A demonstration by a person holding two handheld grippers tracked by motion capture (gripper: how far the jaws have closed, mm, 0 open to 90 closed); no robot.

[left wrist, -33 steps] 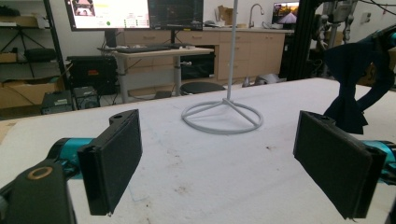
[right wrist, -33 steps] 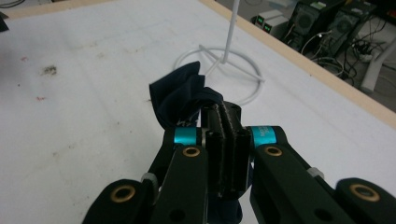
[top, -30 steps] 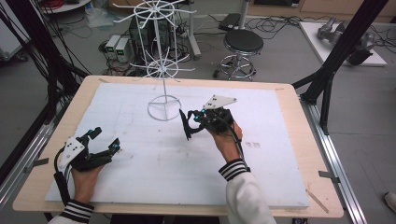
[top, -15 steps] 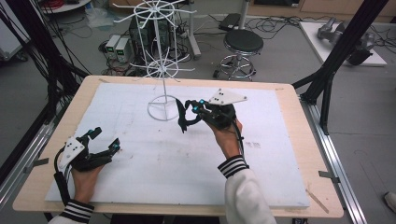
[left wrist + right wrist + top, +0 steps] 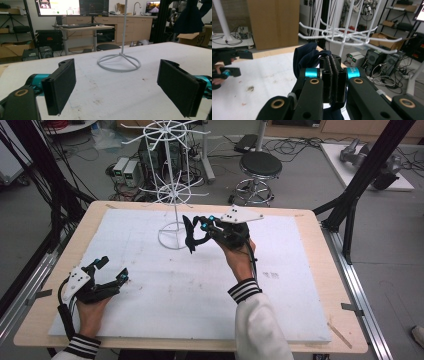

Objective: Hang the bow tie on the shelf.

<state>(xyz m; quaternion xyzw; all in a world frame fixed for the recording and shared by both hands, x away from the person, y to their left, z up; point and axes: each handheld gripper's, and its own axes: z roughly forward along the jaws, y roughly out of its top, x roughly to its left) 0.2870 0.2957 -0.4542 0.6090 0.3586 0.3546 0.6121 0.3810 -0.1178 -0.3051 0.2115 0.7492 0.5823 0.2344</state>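
- The left gripper (image 5: 102, 275) is held low over the near left of the white-covered table (image 5: 150, 290); its fingers (image 5: 60, 87) are spread wide with nothing between them.
- The right gripper (image 5: 192, 232) is raised farther back, beside the white wire rack with hooked arms (image 5: 172, 195).
- A dark navy piece of cloth (image 5: 308, 56) is pinched between its pressed-together fingers (image 5: 333, 77), bunched above them and hanging below, clear of the table.
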